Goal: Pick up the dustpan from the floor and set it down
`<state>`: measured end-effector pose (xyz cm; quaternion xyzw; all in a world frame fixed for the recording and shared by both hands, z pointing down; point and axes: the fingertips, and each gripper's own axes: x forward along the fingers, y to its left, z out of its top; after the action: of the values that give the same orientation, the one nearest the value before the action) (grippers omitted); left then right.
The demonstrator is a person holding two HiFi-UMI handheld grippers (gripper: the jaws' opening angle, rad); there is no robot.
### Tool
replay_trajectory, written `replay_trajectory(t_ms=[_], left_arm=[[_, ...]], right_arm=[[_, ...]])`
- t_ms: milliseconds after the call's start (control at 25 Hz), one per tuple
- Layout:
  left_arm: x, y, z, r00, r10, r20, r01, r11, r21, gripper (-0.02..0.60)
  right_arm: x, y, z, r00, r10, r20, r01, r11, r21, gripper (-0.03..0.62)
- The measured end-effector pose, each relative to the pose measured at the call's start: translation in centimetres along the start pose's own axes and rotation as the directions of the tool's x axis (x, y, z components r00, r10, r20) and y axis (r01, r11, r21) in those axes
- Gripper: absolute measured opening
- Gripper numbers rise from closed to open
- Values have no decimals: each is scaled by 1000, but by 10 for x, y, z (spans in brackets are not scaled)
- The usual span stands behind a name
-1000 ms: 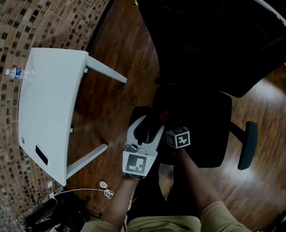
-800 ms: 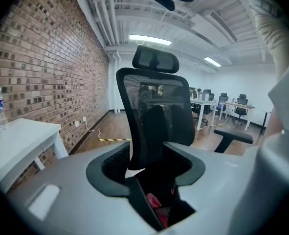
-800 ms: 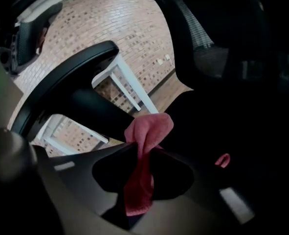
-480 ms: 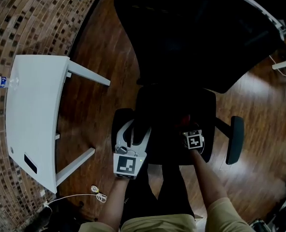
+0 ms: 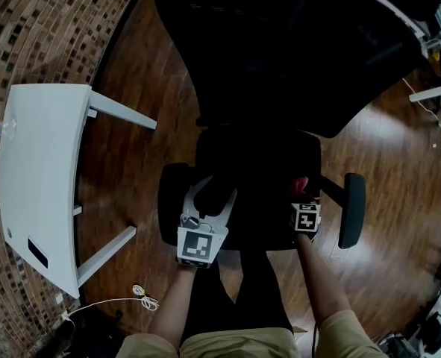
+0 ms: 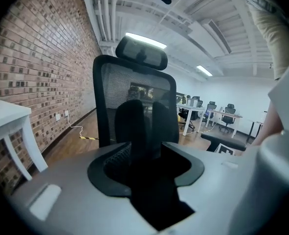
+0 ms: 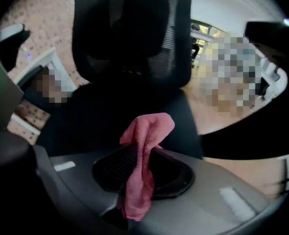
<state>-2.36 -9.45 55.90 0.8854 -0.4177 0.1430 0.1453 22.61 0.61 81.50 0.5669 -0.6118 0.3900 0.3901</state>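
Two grippers above the seat of a black office chair (image 5: 257, 155) — left gripper (image 6: 148, 109) with jaws drawn together, seemingly closed bar a thin slit, nothing held; right gripper (image 7: 144, 153) clamped on a pink cloth (image 7: 140, 185) hanging down between its jaws. White table (image 5: 37, 170) well off to the left on the wooden floor (image 5: 145, 95). Dustpan visible in none of the views.

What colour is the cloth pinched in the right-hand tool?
Pink. The cloth shows best in the right gripper view.
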Motion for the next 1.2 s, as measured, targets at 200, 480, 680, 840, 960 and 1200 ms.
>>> replay_trajectory(t_ms=[200, 480, 680, 840, 960, 1200], left_arm=[[-38, 27, 8, 997, 77, -3, -77, 997, 29, 179], [-83, 57, 8, 986, 164, -12, -163, 985, 64, 178], [-91, 50, 3, 984, 176, -13, -175, 983, 48, 178], [-68, 28, 6, 989, 145, 7, -145, 989, 37, 178], [-45, 4, 11, 994, 108, 30, -108, 994, 9, 178], [0, -40, 23, 995, 15, 98, -14, 1000, -16, 178]], right_arm=[[1, 178, 20, 920, 377, 108, -370, 925, -80, 86], [-4, 355, 18, 759, 650, 28, -640, 754, -148, 87], [13, 311, 7, 808, 588, 28, -585, 807, -84, 86], [20, 204, -10, 908, 419, -9, -419, 908, -25, 86], [13, 110, -34, 961, 272, -49, -272, 962, 13, 87], [-14, -6, -52, 997, 71, -42, -70, 997, 13, 86]])
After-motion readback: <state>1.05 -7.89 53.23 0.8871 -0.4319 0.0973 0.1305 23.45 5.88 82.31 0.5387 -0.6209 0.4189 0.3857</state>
